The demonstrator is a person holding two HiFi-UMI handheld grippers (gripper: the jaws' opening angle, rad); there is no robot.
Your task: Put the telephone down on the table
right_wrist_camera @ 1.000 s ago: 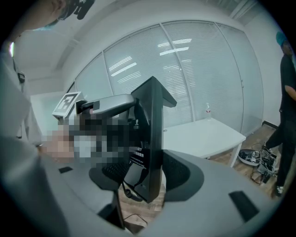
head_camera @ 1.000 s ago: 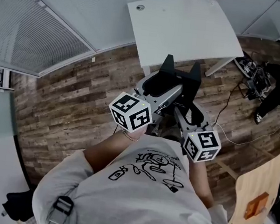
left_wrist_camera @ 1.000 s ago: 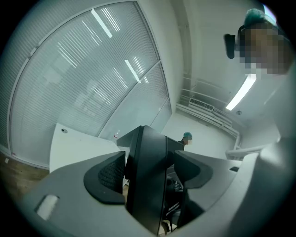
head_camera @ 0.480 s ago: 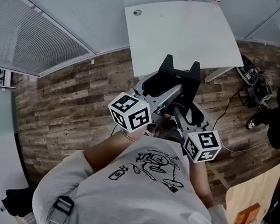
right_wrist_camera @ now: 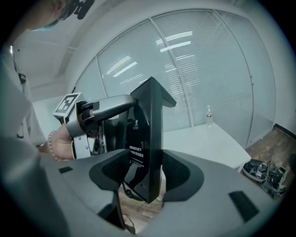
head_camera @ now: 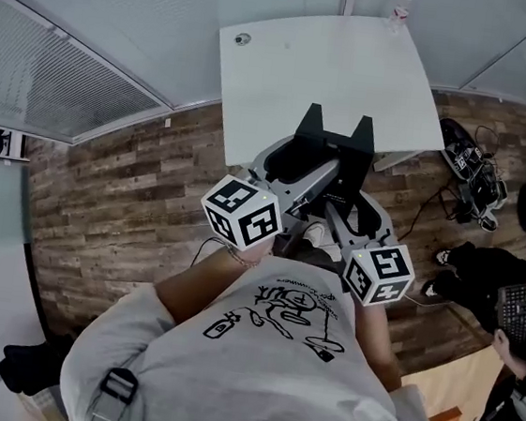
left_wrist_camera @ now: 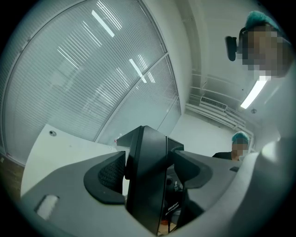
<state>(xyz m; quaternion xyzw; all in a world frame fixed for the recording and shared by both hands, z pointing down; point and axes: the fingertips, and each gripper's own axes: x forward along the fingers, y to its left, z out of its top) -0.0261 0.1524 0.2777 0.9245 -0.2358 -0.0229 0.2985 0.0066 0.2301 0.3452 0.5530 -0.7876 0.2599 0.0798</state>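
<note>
The telephone (head_camera: 332, 145) is a black upright unit with two raised ends, held in the air over the near edge of the white table (head_camera: 297, 77). My left gripper (head_camera: 298, 166) is shut on its left side. My right gripper (head_camera: 349, 188) is shut on its right side. In the left gripper view the telephone (left_wrist_camera: 148, 180) fills the gap between the jaws of the left gripper (left_wrist_camera: 149, 172), with the table (left_wrist_camera: 60, 148) beyond. In the right gripper view the right gripper (right_wrist_camera: 147, 172) clamps the telephone (right_wrist_camera: 148, 139), and the table (right_wrist_camera: 208, 143) lies behind it.
A water bottle (head_camera: 399, 7) stands at the table's far corner, and a round grommet (head_camera: 242, 38) sits at its far left. Cables and a power strip (head_camera: 472, 158) lie on the wood floor at right. A person (head_camera: 502, 308) sits at right. Blinds line the glass walls.
The table has come nearer to the held telephone in the head view. The bystander at right has shifted lower in the picture. Both grippers keep their hold.
</note>
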